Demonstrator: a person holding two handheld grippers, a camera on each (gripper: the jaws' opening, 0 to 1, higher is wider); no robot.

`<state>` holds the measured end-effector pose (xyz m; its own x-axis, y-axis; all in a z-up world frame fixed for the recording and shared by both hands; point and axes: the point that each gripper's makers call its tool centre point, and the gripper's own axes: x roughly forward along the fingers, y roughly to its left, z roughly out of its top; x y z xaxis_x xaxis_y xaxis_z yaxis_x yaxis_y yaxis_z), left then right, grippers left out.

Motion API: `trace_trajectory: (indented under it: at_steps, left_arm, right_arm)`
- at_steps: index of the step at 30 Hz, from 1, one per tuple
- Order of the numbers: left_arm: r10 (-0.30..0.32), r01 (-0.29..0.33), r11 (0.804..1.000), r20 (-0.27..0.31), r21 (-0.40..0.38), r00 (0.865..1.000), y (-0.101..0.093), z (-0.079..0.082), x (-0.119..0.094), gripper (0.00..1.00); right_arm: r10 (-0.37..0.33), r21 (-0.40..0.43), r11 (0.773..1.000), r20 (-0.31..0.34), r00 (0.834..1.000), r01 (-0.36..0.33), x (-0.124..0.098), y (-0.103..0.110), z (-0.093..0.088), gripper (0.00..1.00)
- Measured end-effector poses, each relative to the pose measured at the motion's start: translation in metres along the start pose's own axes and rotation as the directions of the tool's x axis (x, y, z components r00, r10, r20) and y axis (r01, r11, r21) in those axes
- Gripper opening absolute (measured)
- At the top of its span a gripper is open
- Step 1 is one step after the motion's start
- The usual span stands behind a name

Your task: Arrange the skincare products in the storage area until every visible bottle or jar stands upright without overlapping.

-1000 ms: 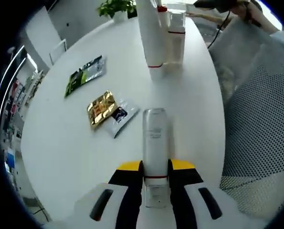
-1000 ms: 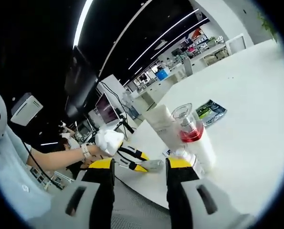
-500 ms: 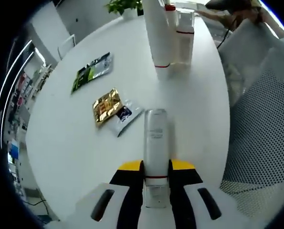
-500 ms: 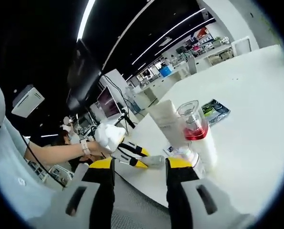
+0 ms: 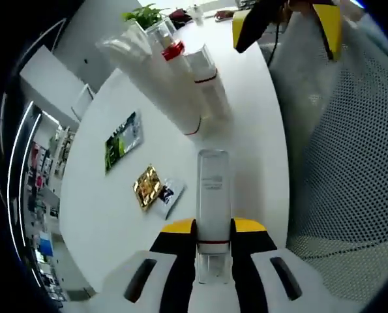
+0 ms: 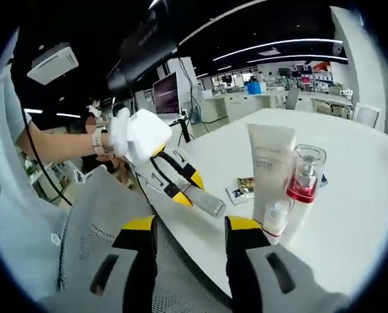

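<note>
My left claw [image 5: 213, 228] stays clamped on the silver bottle [image 5: 213, 199], now swung closer to the upright group at the worktop [image 5: 259, 140] edge: white tube [image 6: 269, 169], red-collared pump bottle [image 6: 302, 186], small bottle [image 6: 275, 218]. Right claw [image 6: 184, 225] hangs apart, empty, off the worktop. The bottle, lying level in the jaws, needs tipping upright beside them.

From my left gripper view, the base of the bottle [image 5: 212, 195] is hidden between the jaws. The print on its label is too small to read, and so is the print on the sachets [image 5: 153, 190]. In my right gripper view, the tube [image 6: 270, 168] hides part of the gold sachet [image 6: 246, 185].
</note>
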<state>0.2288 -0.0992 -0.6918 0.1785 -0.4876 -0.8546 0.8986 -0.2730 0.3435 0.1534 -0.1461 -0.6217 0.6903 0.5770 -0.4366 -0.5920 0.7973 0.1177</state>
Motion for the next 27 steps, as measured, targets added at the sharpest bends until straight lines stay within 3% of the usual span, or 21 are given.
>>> trace_trajectory:
  at_steps: [5,12,16,27]
  left_arm:
    - [0.007,-0.012,0.991,0.034,0.135,0.999,-0.005,0.031,-0.01,0.17]
    - [-0.006,-0.009,0.954,0.046,0.299,0.999,-0.015,0.06,-0.013,0.17]
    - [-0.015,-0.007,0.934,0.058,0.357,0.998,-0.018,0.072,-0.016,0.17]
    - [-0.026,0.016,0.859,0.012,0.512,1.0,-0.026,0.076,-0.012,0.17]
  right_arm:
    - [-0.041,-0.188,0.982,-0.075,0.996,0.026,0.013,-0.008,-0.004,0.39]
    - [-0.038,-0.288,0.958,-0.158,0.987,-0.01,0.025,-0.014,-0.014,0.35]
    - [-0.035,-0.29,0.957,-0.214,0.976,-0.029,0.031,-0.019,-0.026,0.34]
    - [0.024,-0.227,0.97,-0.279,0.96,-0.09,0.038,-0.017,-0.035,0.29]
